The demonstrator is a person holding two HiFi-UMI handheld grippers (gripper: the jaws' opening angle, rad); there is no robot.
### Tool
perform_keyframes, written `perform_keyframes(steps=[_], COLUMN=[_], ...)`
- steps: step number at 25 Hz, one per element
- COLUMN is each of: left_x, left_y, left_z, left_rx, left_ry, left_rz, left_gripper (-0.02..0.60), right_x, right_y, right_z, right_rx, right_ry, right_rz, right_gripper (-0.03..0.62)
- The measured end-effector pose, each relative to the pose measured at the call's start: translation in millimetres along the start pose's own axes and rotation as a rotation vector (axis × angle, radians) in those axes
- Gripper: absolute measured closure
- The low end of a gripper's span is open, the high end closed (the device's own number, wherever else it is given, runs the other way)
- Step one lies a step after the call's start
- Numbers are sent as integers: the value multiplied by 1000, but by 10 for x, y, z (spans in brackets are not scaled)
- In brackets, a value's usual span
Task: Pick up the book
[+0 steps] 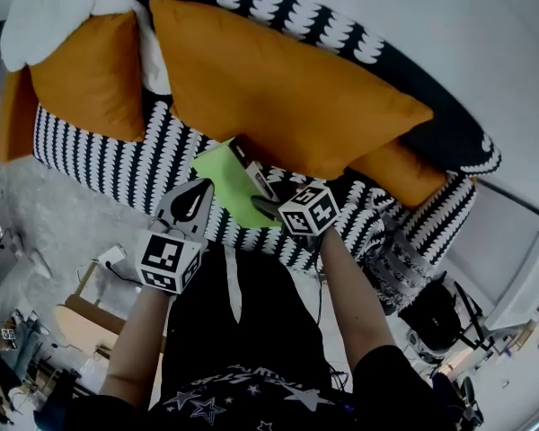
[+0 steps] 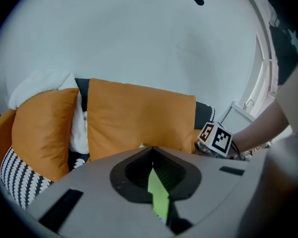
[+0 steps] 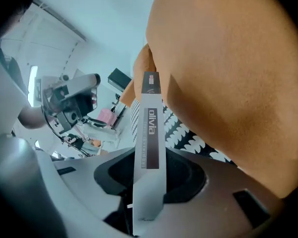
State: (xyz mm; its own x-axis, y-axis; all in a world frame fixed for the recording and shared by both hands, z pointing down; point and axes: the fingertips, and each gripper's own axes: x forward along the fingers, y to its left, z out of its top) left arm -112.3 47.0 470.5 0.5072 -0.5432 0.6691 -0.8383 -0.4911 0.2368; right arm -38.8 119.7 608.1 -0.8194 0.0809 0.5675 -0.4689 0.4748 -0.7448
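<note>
The right claw (image 3: pixel 149 185) has its jaws part-way closed onto the pale spine of the book (image 3: pixel 150 133). The spine stands upright between the pads with its printed title showing. The left claw (image 2: pixel 152 155) is pinched almost together on a thin green edge of the same book.

In the head view, the book sits just left of centre with its green cover facing up. The left claw is at its 7 o'clock and the right claw at its 4 o'clock. A big orange cushion (image 1: pixel 278 88) lies at the book's 12 o'clock, and the black-and-white patterned sofa (image 1: pixel 99 151) is underneath. I cannot tell whether the book is clear of the seat.

It looks slim and light to me, so weight should be no trouble. The spine is likely the stiff part and the sound place to hold. That green edge looks thin enough to bend or slide out of the pads, so I would trust the spine grip and keep the book level.
</note>
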Motion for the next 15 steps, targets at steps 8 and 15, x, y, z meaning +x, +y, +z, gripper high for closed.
perform_keyframes(steps=[8, 15], left_x=[-366, -672], left_y=[-69, -143], left_z=[352, 601], left_rx=[8, 16], left_ry=[-43, -86], left_rz=[15, 26], left_gripper=[577, 577], right_x=[-450, -849], right_y=[606, 1046], right_z=[455, 718], right_rx=[-7, -45], right_ry=[-140, -211], right_rz=[29, 24], right_gripper=[447, 447])
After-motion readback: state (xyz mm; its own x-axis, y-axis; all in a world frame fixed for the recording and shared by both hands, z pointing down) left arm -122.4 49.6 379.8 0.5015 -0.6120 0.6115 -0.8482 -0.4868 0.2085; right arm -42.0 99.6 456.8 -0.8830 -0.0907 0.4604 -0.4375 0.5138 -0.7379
